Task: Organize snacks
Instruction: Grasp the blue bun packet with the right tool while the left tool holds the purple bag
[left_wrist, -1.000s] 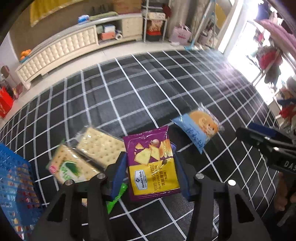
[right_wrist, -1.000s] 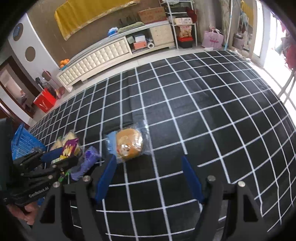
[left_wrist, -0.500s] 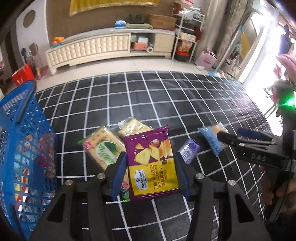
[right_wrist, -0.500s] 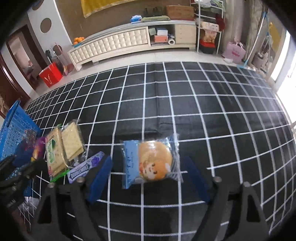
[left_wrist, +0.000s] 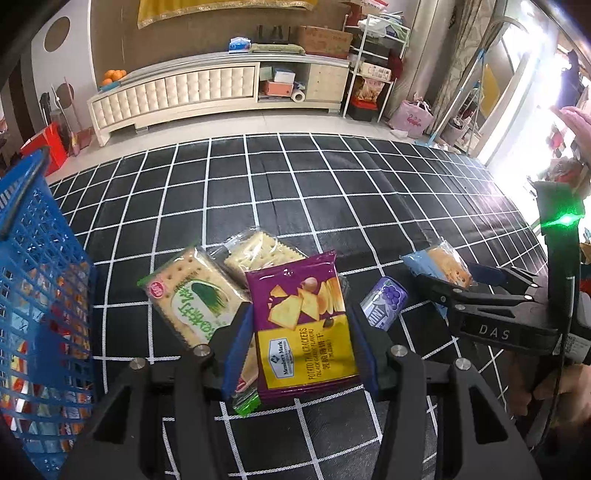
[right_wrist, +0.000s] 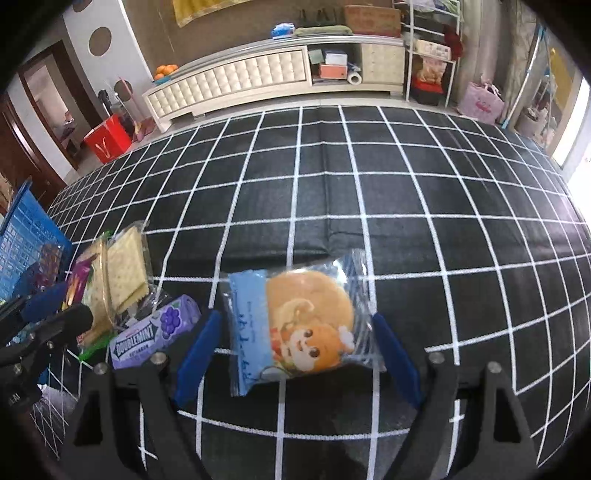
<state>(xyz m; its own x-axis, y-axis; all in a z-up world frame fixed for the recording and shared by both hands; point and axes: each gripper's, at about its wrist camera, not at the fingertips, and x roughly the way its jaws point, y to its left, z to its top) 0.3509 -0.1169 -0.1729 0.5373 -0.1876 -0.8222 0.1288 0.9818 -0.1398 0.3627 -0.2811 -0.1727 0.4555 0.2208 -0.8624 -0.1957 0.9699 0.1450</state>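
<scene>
My left gripper is shut on a purple and yellow potato cracker packet, held above the black checked mat. My right gripper stands open low over the mat. A blue bun packet with a cartoon squirrel lies between its blue pads, which do not press on it. In the left wrist view the right gripper reaches in from the right around the same bun packet. A blue basket holding several snacks stands at the left.
On the mat lie a green cracker packet, a clear cracker packet and a purple Doublemint gum pack. A person's hand shows at the far right. A white cabinet lines the far wall.
My right gripper has sunk over the bun packet with its jaws wider apart. The left view has swung so that the blue basket fills its left side; the cracker packet stays gripped.
</scene>
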